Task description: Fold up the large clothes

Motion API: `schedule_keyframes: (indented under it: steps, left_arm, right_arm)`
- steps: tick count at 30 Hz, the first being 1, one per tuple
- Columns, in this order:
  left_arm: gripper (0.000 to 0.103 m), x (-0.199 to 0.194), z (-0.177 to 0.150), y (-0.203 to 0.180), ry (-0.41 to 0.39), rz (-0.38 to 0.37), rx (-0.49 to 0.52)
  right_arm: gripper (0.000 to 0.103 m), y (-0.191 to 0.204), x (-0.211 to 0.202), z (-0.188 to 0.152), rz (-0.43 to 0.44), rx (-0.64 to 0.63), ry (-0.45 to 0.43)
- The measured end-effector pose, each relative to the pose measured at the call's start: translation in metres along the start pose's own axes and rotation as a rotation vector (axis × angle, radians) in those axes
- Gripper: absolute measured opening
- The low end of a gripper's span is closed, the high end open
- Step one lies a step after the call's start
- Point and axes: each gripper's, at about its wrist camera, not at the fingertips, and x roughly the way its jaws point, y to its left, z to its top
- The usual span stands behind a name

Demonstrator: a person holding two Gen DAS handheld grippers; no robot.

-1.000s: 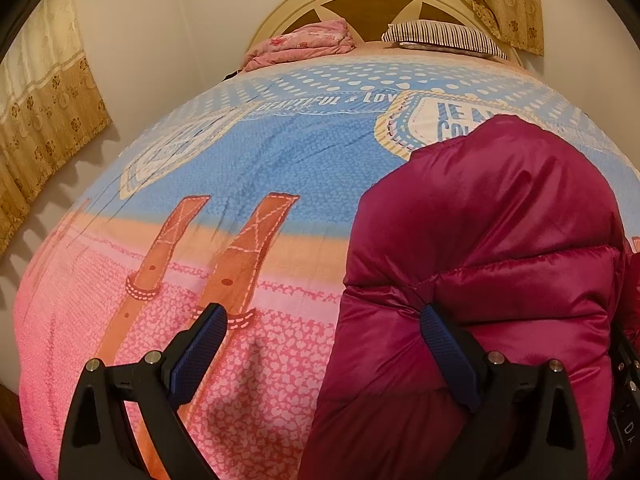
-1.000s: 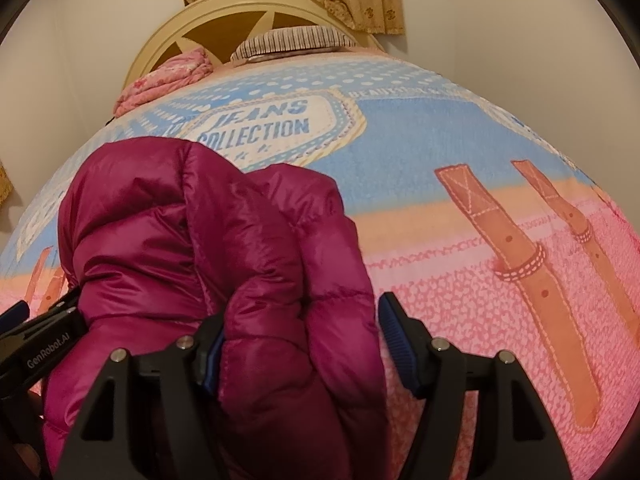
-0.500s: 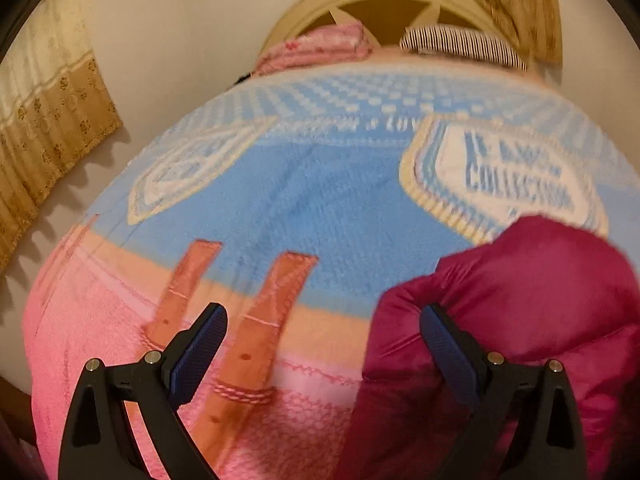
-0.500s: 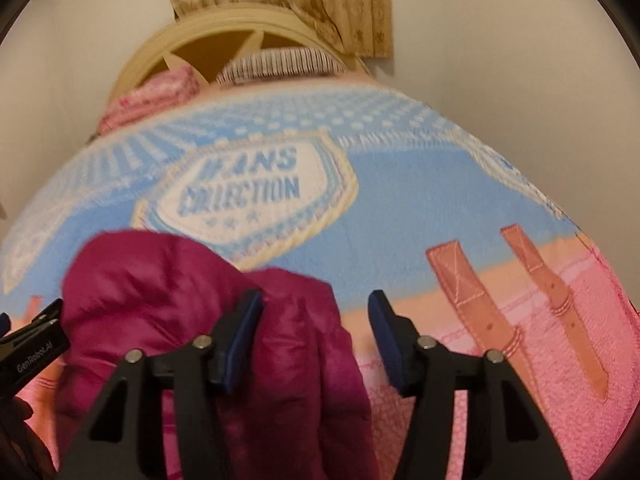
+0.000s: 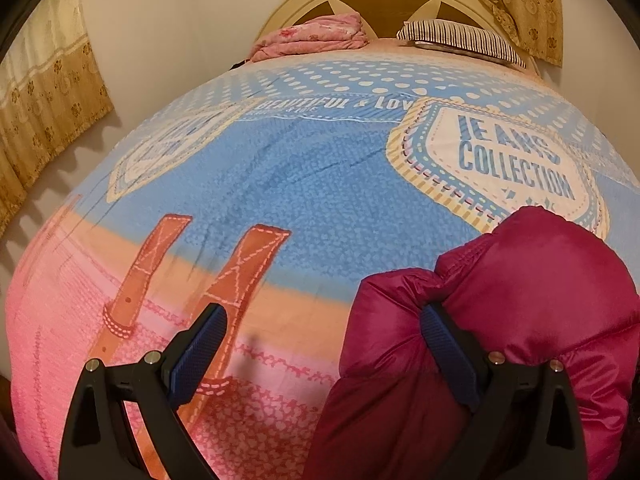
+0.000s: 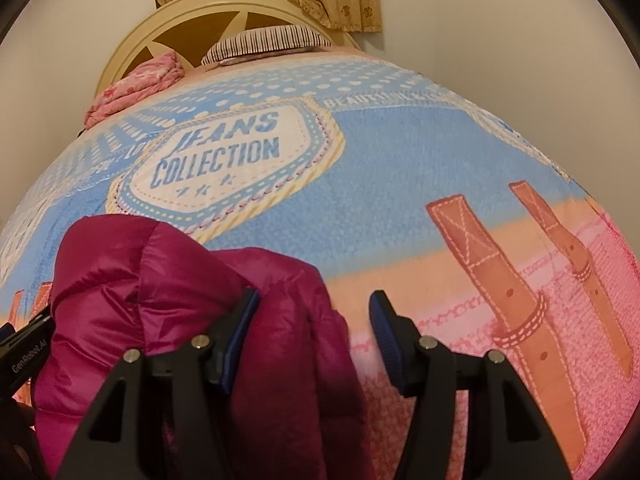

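A magenta puffer jacket (image 5: 520, 300) is lying bunched on the bedspread (image 5: 300, 184), near the foot of the bed, partly covering the lower edge of the printed "JEANS COLLECTION" badge (image 6: 228, 152). In the right wrist view the same jacket (image 6: 160, 280) is sitting low and to the left, its shiny quilted folds heaped up between the two tools.

The left gripper (image 5: 320, 352) is standing wide apart: its left finger is hanging over bare bedspread, while its right finger is pressing into the jacket's side, so nothing is being pinched. The right gripper (image 6: 314, 336) has just been narrowing, with a fold of the jacket lying between its fingers against the left pad; the right pad is standing clear of the cloth, so it is not clamping anything. Whether the left pad is really pushing on the fabric or only brushing it is hard to judge from this angle. The dark body of the left tool is peeking in at the left edge of the right wrist view.

Farther off, a folded pink blanket (image 5: 312, 38) and a striped pillow (image 5: 460, 40) are resting by the cream headboard (image 6: 168, 28), with patterned curtains (image 5: 44, 92) hanging along the walls.
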Motion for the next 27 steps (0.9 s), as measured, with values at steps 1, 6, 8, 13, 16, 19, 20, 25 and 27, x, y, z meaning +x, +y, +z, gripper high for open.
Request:
schedule_keyframes:
  steps: [1, 6, 8, 13, 16, 19, 20, 25, 27]
  left_arm:
    - [0.098, 0.000, 0.000, 0.000, 0.000, 0.001, 0.000]
    - [0.099, 0.000, -0.002, -0.004, -0.011, 0.016, 0.009]
    - [0.099, 0.000, -0.003, -0.004, -0.010, 0.015, 0.009]
    - [0.099, 0.001, -0.003, -0.004, -0.011, 0.017, 0.011]
    - [0.099, 0.001, -0.003, -0.004, -0.013, 0.018, 0.012]
    - [0.099, 0.001, -0.003, -0.004, -0.011, 0.019, 0.013]
    - [0.099, 0.001, -0.003, -0.005, -0.010, 0.021, 0.015]
    - [0.099, -0.018, 0.002, 0.003, 0.034, -0.041, 0.060]
    - [0.099, -0.039, -0.003, 0.014, 0.019, -0.083, 0.059]
  right_arm:
    - [0.058, 0.001, 0.001, 0.000, -0.001, -0.002, 0.002]
    - [0.059, -0.001, 0.005, -0.002, 0.000, -0.001, 0.015]
    - [0.060, 0.000, 0.007, -0.002, 0.000, -0.003, 0.024]
    - [0.060, 0.001, 0.009, -0.004, -0.007, -0.011, 0.032]
    - [0.060, 0.003, 0.010, -0.004, -0.017, -0.026, 0.035]
    - [0.060, 0.005, 0.011, -0.004, -0.021, -0.034, 0.041]
    - [0.060, 0.005, 0.011, -0.004, -0.021, -0.034, 0.043]
    - [0.063, 0.001, -0.002, 0.001, -0.002, -0.056, 0.042]
    - [0.071, -0.005, -0.018, -0.001, 0.028, -0.039, 0.036]
